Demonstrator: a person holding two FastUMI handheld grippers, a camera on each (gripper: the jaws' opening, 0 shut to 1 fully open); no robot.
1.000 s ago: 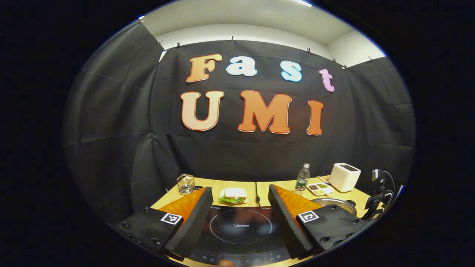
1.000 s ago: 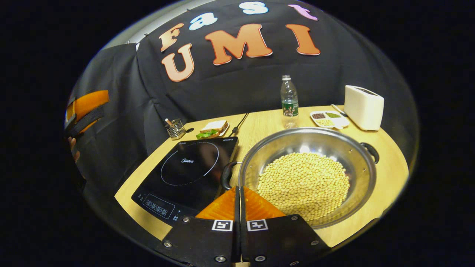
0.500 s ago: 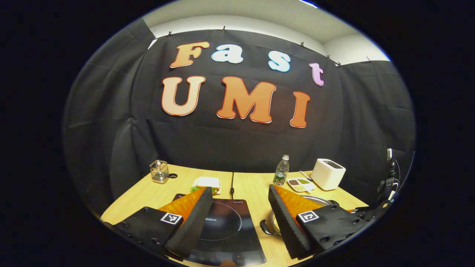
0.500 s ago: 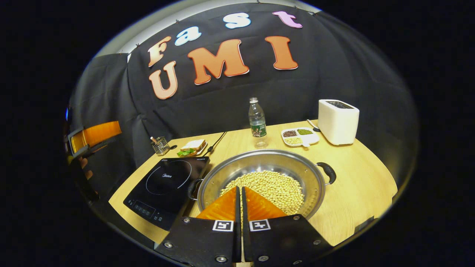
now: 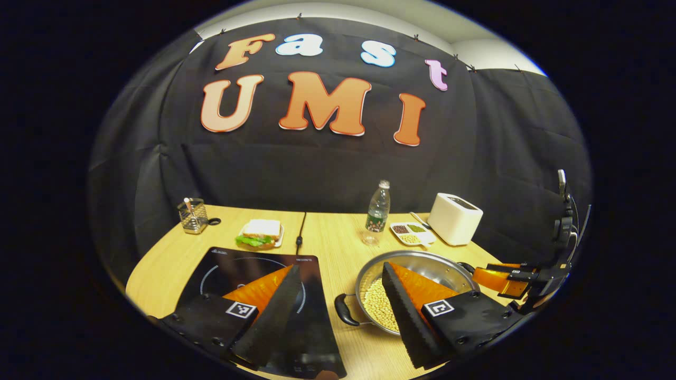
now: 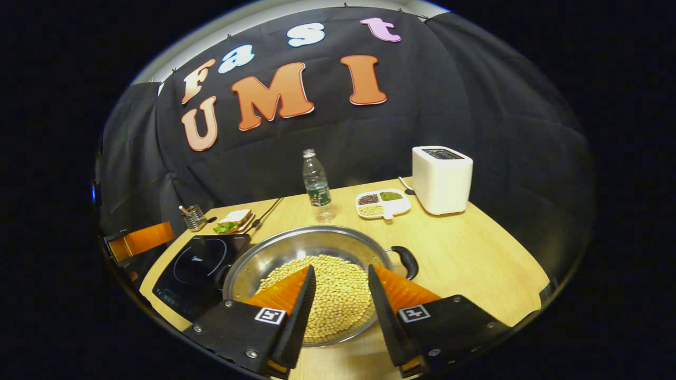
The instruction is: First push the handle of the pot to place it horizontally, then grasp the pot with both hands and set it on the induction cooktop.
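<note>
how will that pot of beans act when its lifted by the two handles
Probably heavy: the metal pot is wide and holds a thick layer of beans. The loose beans may slide toward the low side if it tilts. The handles are small loops, so an uneven lift could tip it.

A light wooden table (image 6: pixel 475 258) is seen across the lower half of both views. In the right gripper view, a clear water bottle (image 6: pixel 316 184) is placed upright near the middle of the frame. Just right of it a white divided dish (image 6: pixel 383 203) with small heaps of grains is laid, and a white toaster (image 6: pixel 441 179) is set at right centre. At left centre a sandwich with green leaves (image 6: pixel 234 220) is found on a plate, and a wire holder (image 6: pixel 194 217) is seen beside it. A dark cable (image 5: pixel 301 229) is laid across the table in the left gripper view.
</note>
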